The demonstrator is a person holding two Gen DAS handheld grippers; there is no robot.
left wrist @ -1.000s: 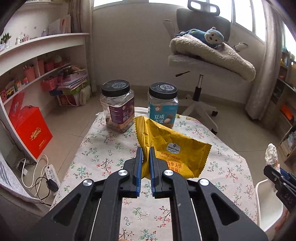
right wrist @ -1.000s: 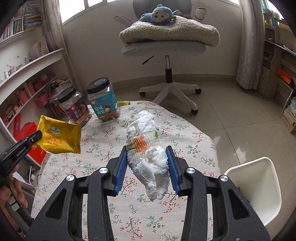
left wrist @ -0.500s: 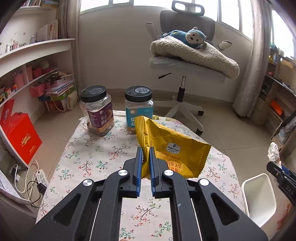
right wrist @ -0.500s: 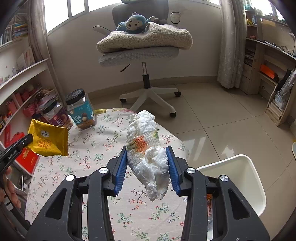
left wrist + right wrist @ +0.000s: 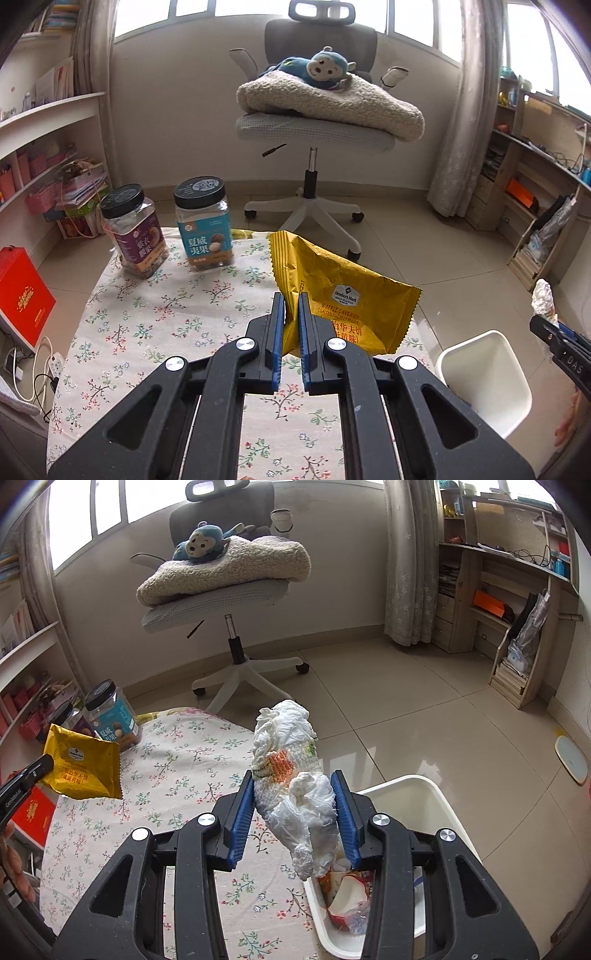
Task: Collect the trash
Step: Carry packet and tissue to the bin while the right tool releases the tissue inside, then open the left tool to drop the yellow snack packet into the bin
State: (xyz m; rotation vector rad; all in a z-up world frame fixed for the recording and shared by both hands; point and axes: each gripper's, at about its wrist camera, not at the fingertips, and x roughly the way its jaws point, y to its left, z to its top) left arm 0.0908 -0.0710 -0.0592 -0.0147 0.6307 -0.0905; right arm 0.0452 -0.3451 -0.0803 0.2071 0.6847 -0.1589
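My left gripper (image 5: 291, 306) is shut on a yellow snack wrapper (image 5: 343, 299) and holds it above the floral tablecloth (image 5: 166, 314). It also shows in the right wrist view (image 5: 81, 768) at the left. My right gripper (image 5: 295, 786) is shut on a crumpled white tissue wad (image 5: 295, 775) with orange and green marks, held over the table's right edge. A white trash bin (image 5: 439, 812) stands on the floor just right of and below it, with some trash inside. The bin also shows in the left wrist view (image 5: 484, 376), below the right gripper (image 5: 554, 332).
Two black-lidded snack jars (image 5: 133, 232) (image 5: 205, 229) stand at the table's far left. An office chair (image 5: 317, 129) with a blanket and a plush monkey stands behind the table. Shelves line the left wall (image 5: 48, 155) and right wall (image 5: 517, 590).
Both grippers have swung to the right with their loads. The white bin has come into fuller view under the right gripper, and the jars have shifted left in both views.
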